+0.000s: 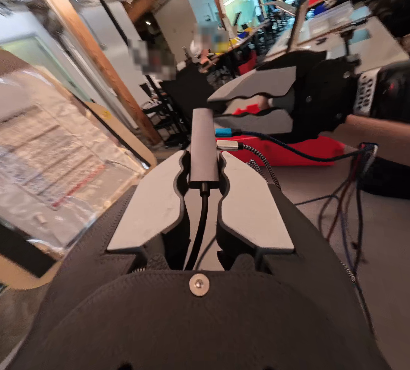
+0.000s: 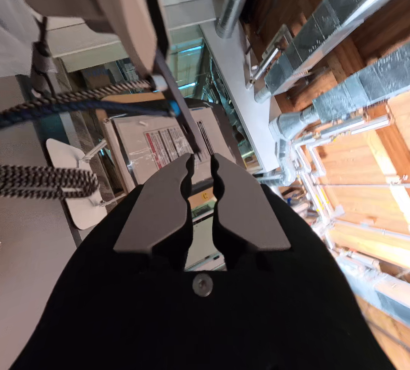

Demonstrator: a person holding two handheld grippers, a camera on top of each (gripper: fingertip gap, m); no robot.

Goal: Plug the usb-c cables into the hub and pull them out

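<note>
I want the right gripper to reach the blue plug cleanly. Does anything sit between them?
No: in the left wrist view only open air separates the right gripper from the blue plug seated in the hub.

No text can be read. A white appliance panel (image 2: 168,144) carries a red-and-white printed label, too blurred and turned sideways to make out. A small yellow sticker (image 1: 106,113) sits on a tan board (image 1: 124,131); its mark cannot be made out.
</note>
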